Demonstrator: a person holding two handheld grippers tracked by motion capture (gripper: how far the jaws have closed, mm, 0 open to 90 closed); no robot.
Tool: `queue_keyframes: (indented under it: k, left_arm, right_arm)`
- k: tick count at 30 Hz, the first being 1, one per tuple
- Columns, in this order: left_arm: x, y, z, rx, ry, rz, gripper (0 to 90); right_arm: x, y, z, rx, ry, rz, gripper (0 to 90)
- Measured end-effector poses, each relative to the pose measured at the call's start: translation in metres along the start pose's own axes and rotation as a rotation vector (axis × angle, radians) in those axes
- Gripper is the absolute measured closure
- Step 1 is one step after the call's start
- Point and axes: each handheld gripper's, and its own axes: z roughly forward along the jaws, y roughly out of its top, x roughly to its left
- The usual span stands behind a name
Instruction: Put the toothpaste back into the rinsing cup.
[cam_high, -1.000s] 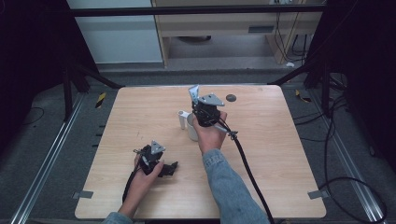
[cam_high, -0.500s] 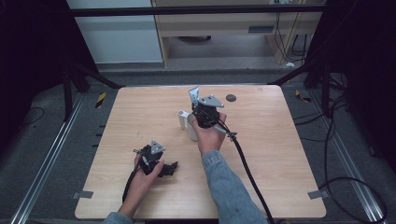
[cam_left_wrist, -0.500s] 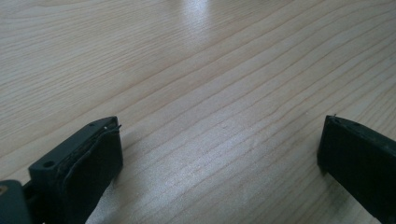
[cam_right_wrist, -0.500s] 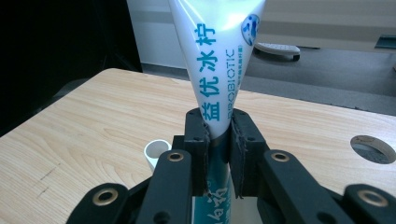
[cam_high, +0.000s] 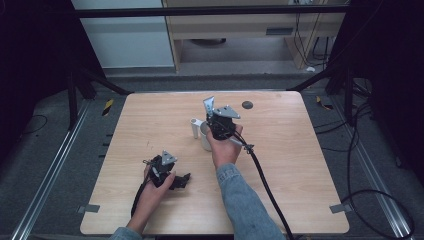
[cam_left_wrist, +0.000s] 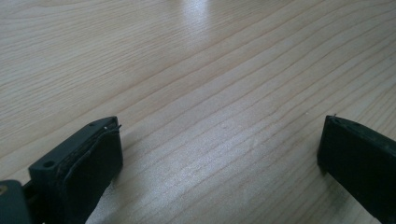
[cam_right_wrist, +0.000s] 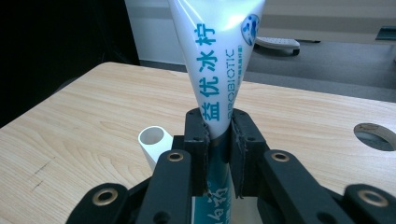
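One white tube (cam_right_wrist: 219, 60), printed "PROBIOTIC" beside teal Chinese characters, stands upright, pinched between the right gripper's (cam_right_wrist: 218, 135) fingers above a white cup (cam_high: 205, 137) on the counter (cam_high: 300, 145). Left gripper (cam_left_wrist: 219, 149) rests, fingers apart.

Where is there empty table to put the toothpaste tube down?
The far left corner of the table is bare wood, and so is the whole right side past the cable. It is crowded in the middle, where the right gripper pinches the tube beside a white cup, and near the left gripper.
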Motion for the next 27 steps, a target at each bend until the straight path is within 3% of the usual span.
queue_keyframes:
  k: [27]
  left_arm:
    - [0.0001, 0.0002, 0.0002, 0.0, -0.001, 0.002, 0.0]
  right_arm:
    - [-0.0022, -0.01, 0.0047, 0.013, 0.002, 0.033, 78.4]
